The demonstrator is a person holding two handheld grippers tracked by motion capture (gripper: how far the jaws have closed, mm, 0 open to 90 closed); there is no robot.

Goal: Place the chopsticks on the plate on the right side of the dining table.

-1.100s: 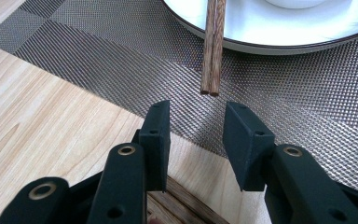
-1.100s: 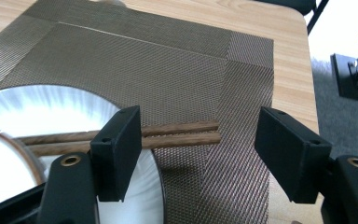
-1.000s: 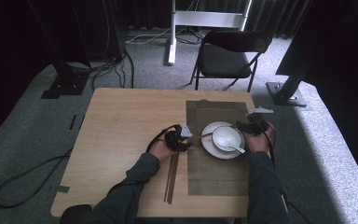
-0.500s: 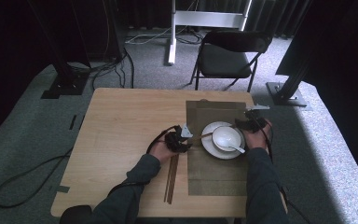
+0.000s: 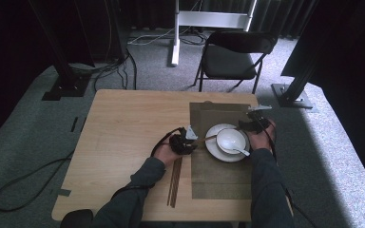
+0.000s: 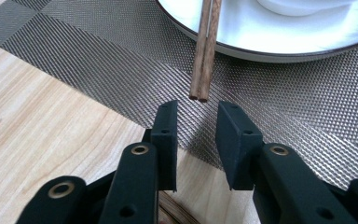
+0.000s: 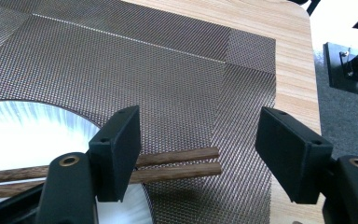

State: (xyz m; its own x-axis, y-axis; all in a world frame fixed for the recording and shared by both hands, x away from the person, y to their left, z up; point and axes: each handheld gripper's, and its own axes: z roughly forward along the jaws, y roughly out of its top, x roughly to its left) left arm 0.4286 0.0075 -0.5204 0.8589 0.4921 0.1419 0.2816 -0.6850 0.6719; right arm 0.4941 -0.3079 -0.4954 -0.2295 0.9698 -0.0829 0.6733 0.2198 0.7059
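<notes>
A pair of brown chopsticks [image 6: 204, 56] lies across the white plate [image 5: 223, 154], which holds a white bowl [image 5: 231, 138] and a spoon [image 5: 240, 151]. One end of the pair sticks out over the woven placemat [image 6: 98, 60] just ahead of my left gripper [image 6: 198, 112]. Its jaws have just been closing and stand a narrow gap apart with nothing between them. At the plate's far side, my right gripper [image 7: 200, 126] is open, and the other chopstick ends [image 7: 177, 165] lie between its jaws, clear of the pads.
A second pair of chopsticks [image 5: 175, 180] lies on the wooden table [image 5: 123, 142] beside the placemat's left edge, under the left forearm. A black chair [image 5: 233, 54] stands beyond the table's far edge.
</notes>
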